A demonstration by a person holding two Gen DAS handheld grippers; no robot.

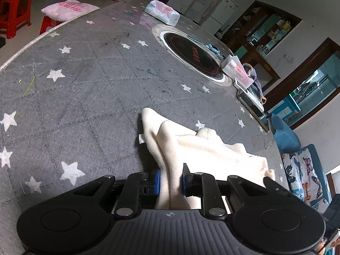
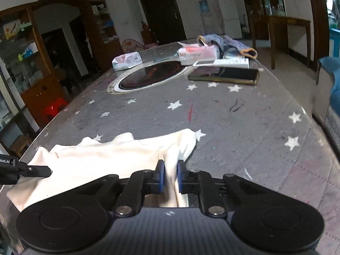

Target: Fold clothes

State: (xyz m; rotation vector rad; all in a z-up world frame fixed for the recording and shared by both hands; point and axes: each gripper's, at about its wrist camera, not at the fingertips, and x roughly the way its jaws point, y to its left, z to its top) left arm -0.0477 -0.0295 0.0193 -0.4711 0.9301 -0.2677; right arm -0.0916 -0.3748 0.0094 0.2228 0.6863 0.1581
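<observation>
A cream-white garment (image 1: 204,146) lies crumpled on the grey star-patterned table cover (image 1: 85,85). In the left wrist view my left gripper (image 1: 171,180) is shut on a bunched fold of it, cloth pinched between the blue pads. In the right wrist view my right gripper (image 2: 170,177) is shut on another fold near the corner of the same garment (image 2: 102,157), which spreads to the left. The tip of the left gripper (image 2: 31,170) shows at that view's left edge, over the cloth.
A round black induction hob (image 2: 152,77) is set into the table. Beyond it lie tissue packs (image 2: 127,60), a dark phone (image 2: 225,75), a white remote (image 2: 231,62) and a grey knitted cloth (image 2: 225,40). Red stools (image 1: 14,8) stand beyond the far table edge. A blue chair (image 2: 333,74) stands right.
</observation>
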